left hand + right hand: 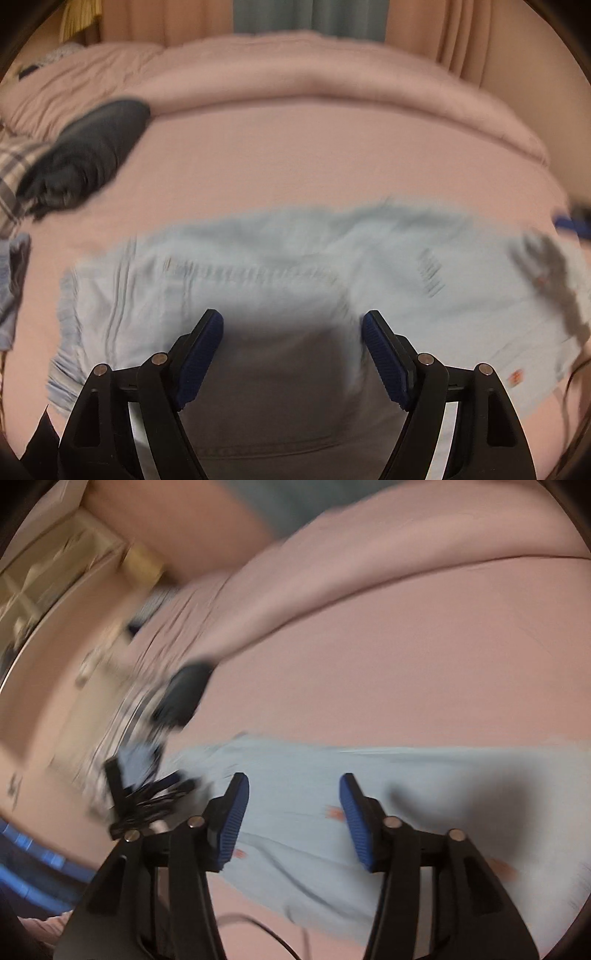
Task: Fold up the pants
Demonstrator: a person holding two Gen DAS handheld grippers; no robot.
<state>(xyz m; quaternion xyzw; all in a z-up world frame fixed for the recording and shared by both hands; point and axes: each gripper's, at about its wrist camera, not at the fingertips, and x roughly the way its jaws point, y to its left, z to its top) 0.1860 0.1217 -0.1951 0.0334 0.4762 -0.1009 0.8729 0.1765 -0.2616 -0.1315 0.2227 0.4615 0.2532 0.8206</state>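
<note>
The light blue cotton pants (258,266) lie spread flat on the pink bed (295,155), not yet folded small. The left claw (291,354) is spread above the pants, holding nothing. The right claw (293,819) is spread too, empty.

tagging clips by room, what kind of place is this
Most likely a bedroom. A wide bed with a pink cover fills the view, curtains hang behind it, and light blue pants lie spread on it beside a dark garment.
</note>
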